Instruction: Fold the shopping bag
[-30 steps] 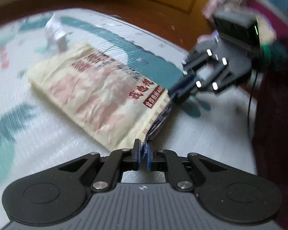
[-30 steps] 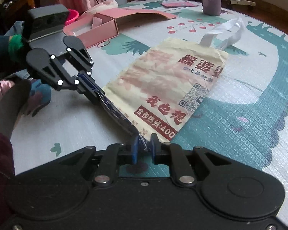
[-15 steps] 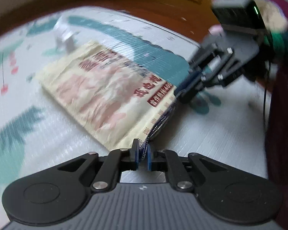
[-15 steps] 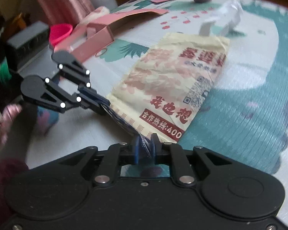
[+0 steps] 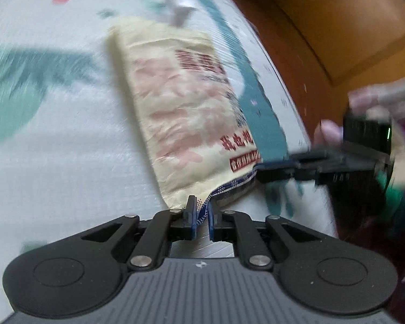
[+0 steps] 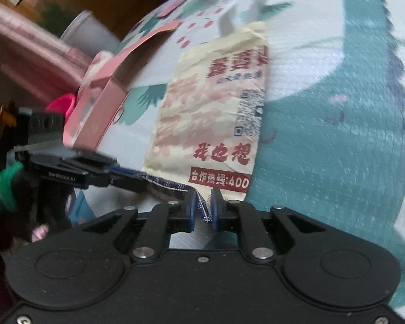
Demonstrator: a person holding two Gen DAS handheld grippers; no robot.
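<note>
1. The shopping bag [image 5: 186,113] lay flat on the play mat [image 5: 54,140], its near hem lifted. It was cream with red print, and its white handles [image 6: 243,2] lay at the far end, toward 12 o'clock.
2. The left tool [image 5: 201,217] was clamped on the bag's near corner, blue-checked lining pinched between the pads. The right tool [image 6: 202,209] was clamped on the other near corner; its pads had just been closing with the fabric between them.
3. Only the right wrist view showed the pink cardboard box [image 6: 100,100] at 10 o'clock, just beside the bag's left edge, with a grey bin [image 6: 89,32] behind it. It also showed the QR code [image 6: 249,113] on the print.
4. Only the left wrist view showed the wooden floor [image 5: 297,43] at 1 o'clock, past the mat's edge.
5. In the left wrist view, open mat spread from 8 to 11 o'clock. In the right wrist view, the teal-patterned mat lay open from 1 to 4 o'clock.
</note>
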